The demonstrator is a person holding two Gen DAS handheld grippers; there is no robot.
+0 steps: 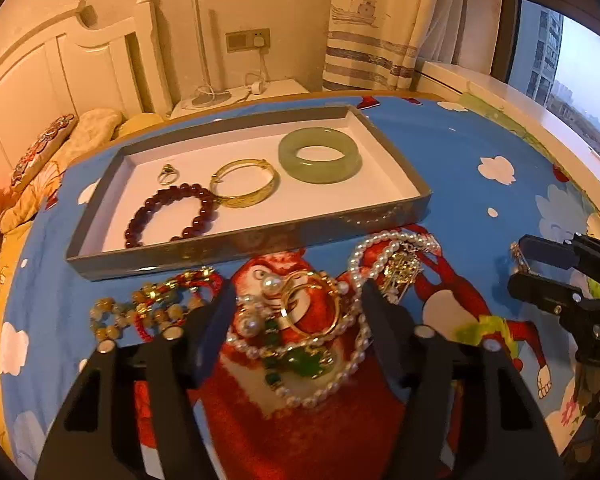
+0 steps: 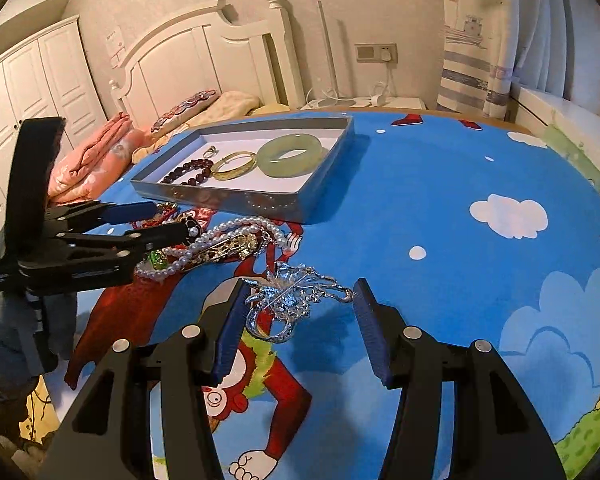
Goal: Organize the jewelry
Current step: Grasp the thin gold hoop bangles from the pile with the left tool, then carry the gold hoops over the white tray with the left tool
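Now my left gripper (image 1: 296,312) straddles the tangled jewelry pile (image 1: 300,332), fingers apart and not gripping. My right gripper (image 2: 296,312) sits open around the silver brooch (image 2: 292,300). Next, I'd pinch one piece and carry it to the tray (image 1: 396,196).

a green bangle (image 1: 319,155), gold bangle (image 1: 245,183) and red bead bracelet (image 1: 171,216) lie flat in the tray (image 1: 236,246), perhaps touching.

Left tongs (image 1: 296,300) and right tongs (image 2: 298,312) both seemingly half-open, angled downward.

Open blue bedsheet (image 2: 440,184) lies free toward the bed's window edge; the jewelry heap (image 1: 300,320) crowds the tray's (image 1: 236,246) near wall.
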